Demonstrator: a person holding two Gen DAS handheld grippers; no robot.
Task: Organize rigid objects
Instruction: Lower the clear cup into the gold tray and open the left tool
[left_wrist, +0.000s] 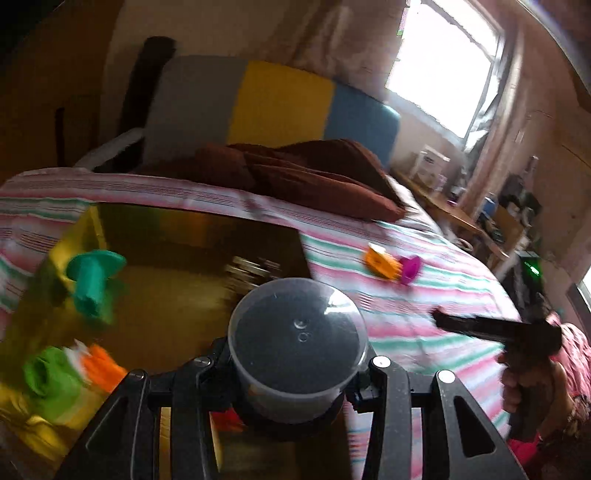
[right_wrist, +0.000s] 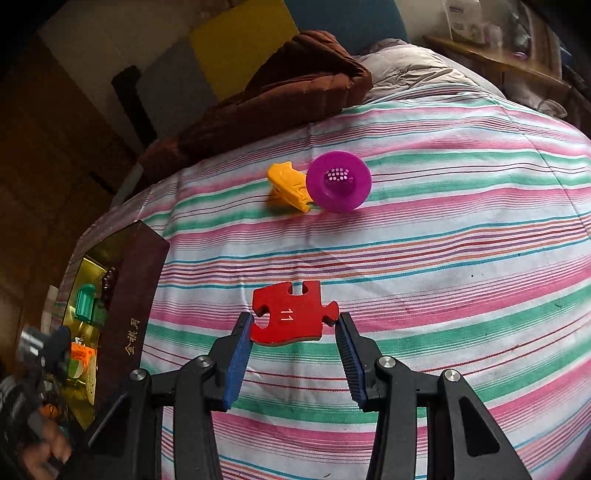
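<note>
Clamped between the left gripper's (left_wrist: 297, 363) jaws, a clear tub (left_wrist: 297, 339) hangs over the gold-lined box (left_wrist: 177, 295), where a teal piece (left_wrist: 92, 280), a green one (left_wrist: 48, 373) and an orange one (left_wrist: 101, 367) already lie. Judged step: dropping it in; next, lower and let go.

Right view: the right gripper (right_wrist: 293, 328) pinches a red puzzle piece (right_wrist: 291, 312) just over the striped bedspread (right_wrist: 443, 258). Next it must carry the piece left to the box (right_wrist: 133, 295). A yellow clip (right_wrist: 288, 184) and purple funnel (right_wrist: 338, 181), touching, wait farther off.
</note>
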